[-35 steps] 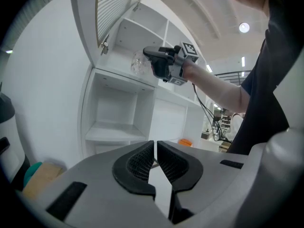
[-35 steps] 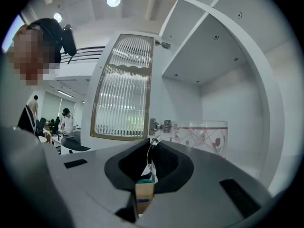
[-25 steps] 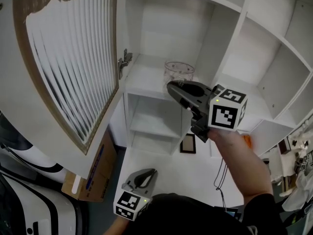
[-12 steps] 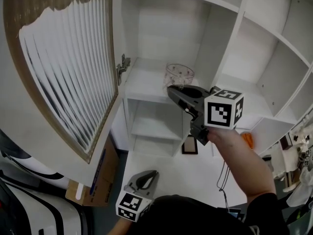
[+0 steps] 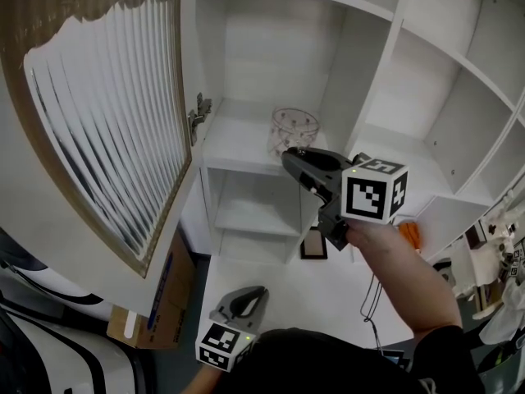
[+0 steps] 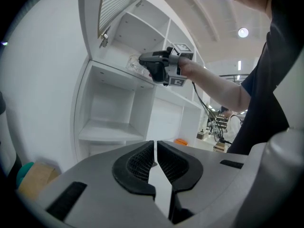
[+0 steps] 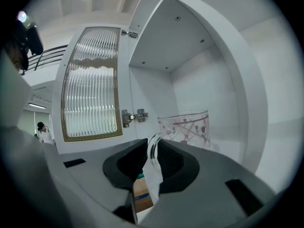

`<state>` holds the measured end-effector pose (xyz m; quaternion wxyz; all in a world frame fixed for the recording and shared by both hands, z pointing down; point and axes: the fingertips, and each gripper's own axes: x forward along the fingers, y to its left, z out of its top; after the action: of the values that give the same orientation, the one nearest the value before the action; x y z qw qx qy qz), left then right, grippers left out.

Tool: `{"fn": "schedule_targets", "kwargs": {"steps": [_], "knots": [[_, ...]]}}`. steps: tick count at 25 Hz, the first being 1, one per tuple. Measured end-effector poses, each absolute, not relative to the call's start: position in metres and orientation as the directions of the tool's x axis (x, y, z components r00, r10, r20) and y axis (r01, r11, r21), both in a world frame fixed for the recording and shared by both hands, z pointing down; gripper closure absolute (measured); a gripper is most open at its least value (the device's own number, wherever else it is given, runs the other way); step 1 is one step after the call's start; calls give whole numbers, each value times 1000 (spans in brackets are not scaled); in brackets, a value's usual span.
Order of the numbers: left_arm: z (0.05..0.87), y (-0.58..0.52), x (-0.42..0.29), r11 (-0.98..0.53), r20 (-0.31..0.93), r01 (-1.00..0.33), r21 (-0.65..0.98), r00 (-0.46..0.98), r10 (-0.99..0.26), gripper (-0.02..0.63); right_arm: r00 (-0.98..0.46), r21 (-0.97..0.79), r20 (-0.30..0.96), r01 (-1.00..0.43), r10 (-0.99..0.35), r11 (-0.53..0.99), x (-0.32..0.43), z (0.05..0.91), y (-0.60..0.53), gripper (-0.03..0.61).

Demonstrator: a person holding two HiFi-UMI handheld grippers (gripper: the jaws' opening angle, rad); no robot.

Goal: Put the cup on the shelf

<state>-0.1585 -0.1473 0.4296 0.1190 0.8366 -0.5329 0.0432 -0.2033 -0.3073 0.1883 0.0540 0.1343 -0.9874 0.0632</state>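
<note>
A clear glass cup (image 5: 294, 130) with a red pattern stands upright in the open shelf compartment (image 5: 238, 142), over its board. My right gripper (image 5: 289, 156) is shut on the cup's handle (image 7: 152, 152), which sits pinched between the pads in the right gripper view, with the cup's body (image 7: 186, 128) just beyond. Whether the cup's base touches the board is hidden by the jaws. My left gripper (image 5: 251, 292) hangs low near my body, shut with nothing in it (image 6: 155, 148). From there the right gripper (image 6: 142, 60) and the cup (image 6: 134, 63) show at the shelf.
A cabinet door with ribbed glass (image 5: 107, 121) stands swung open at the left of the compartment, hinge (image 5: 197, 111) at its edge. More white compartments lie right and below. A cardboard box (image 5: 156, 302), a dark flat frame (image 5: 313, 243) and an orange thing (image 5: 408, 235) sit lower down.
My right gripper has sunk slightly with the cup in it, closer to the shelf board. The left gripper has stayed where it was.
</note>
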Motion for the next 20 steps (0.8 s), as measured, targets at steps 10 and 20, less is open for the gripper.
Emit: {"fn": "schedule_targets", "kwargs": {"steps": [10, 20], "knots": [[432, -142, -159, -384, 206, -910, 159, 411, -888, 584, -944, -87, 81, -328, -321, 941, -182, 189, -294, 552], [435, -141, -157, -381, 208, -909, 168, 411, -888, 584, -939, 13, 70, -336, -336, 942, -177, 200, -277, 552]]}}
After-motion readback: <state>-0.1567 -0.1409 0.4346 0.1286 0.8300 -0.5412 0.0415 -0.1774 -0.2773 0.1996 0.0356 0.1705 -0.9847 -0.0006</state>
